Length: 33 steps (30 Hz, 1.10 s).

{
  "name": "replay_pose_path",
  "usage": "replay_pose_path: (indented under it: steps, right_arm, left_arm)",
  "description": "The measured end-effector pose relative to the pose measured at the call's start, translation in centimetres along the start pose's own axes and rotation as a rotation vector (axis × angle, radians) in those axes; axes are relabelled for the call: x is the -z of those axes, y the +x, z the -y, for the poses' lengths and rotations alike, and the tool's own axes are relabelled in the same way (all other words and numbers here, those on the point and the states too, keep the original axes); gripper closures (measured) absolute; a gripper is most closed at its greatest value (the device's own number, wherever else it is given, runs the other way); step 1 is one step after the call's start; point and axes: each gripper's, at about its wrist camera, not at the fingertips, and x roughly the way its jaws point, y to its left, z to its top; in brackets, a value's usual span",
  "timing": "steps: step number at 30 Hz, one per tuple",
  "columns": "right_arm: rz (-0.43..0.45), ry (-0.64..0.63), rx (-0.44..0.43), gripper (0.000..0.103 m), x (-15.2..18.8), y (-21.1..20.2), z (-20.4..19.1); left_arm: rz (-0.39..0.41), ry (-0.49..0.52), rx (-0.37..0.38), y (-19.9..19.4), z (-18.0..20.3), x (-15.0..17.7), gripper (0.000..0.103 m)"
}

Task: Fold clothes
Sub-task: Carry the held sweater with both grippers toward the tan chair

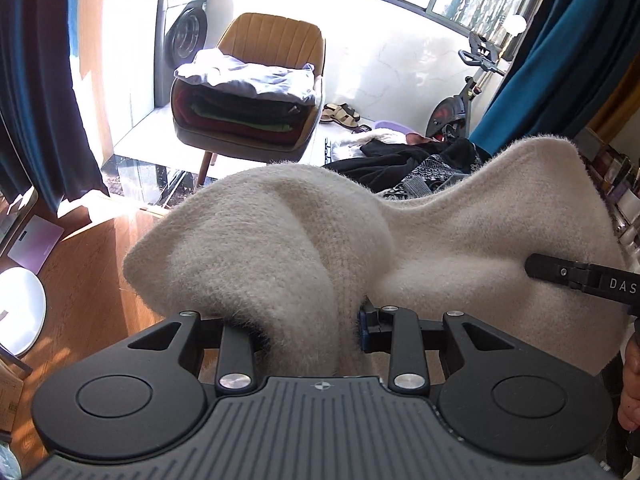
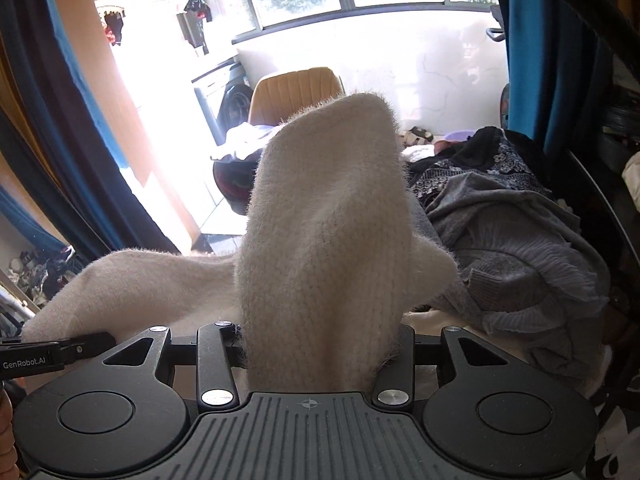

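A fuzzy cream knit sweater (image 1: 280,240) hangs between both grippers, lifted in the air. My left gripper (image 1: 308,332) is shut on a bunched edge of it, and the cloth bulges up over the fingers. My right gripper (image 2: 320,344) is shut on another part of the same sweater (image 2: 328,220), which stands up in a tall fold in front of the camera. The right gripper's finger (image 1: 568,272) shows at the right of the left wrist view, against the cloth. The left gripper's finger (image 2: 60,350) shows at the left edge of the right wrist view.
A brown chair (image 1: 276,36) holds a stack of folded clothes (image 1: 244,100). A heap of dark and grey clothes (image 2: 512,220) lies to the right. A washing machine (image 1: 184,36), an exercise bike (image 1: 460,108), blue curtains (image 1: 560,48) and wooden floor (image 1: 88,280) surround.
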Motion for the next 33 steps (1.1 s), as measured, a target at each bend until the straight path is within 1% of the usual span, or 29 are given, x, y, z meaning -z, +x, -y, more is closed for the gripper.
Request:
replay_pose_path:
  steps: [2,6,11,16,19,23,26,30,33]
  right_arm:
    - [-0.003,-0.001,0.023,0.064,-0.6,1.8,-1.1]
    - [0.003,0.052,0.081,0.064,-1.7,5.3,-4.0]
    - [-0.004,0.138,0.148,0.064,-3.2,9.4,-9.6]
    - [0.032,0.227,0.197,0.064,-4.4,13.1,-14.2]
    - [0.048,0.267,0.223,0.064,-5.1,14.8,-16.2]
    - [0.059,0.281,0.263,0.064,-6.8,17.2,-17.2]
    - [0.075,0.292,0.288,0.064,-8.1,18.9,-17.2]
    - [0.083,0.32,0.309,0.064,-9.8,21.9,-16.1]
    - [0.084,0.343,0.309,0.064,-11.9,24.4,-14.4]
  left_arm:
    - [-0.016,0.002,0.021,1.2,-1.8,-1.2,0.071]
    - [-0.04,0.059,0.061,3.5,-6.0,-4.5,0.071]
    - [-0.087,0.155,0.1,5.0,-11.6,-10.1,0.071]
    - [-0.082,0.274,0.13,6.1,-15.4,-15.0,0.071]
    - [-0.086,0.3,0.158,7.6,-17.0,-17.1,0.071]
    - [-0.097,0.309,0.206,10.1,-18.5,-19.2,0.071]
    - [-0.105,0.307,0.23,12.4,-19.0,-21.2,0.071]
    - [-0.121,0.334,0.247,15.6,-18.3,-23.9,0.071]
    - [-0.132,0.338,0.251,18.3,-16.9,-26.6,0.071]
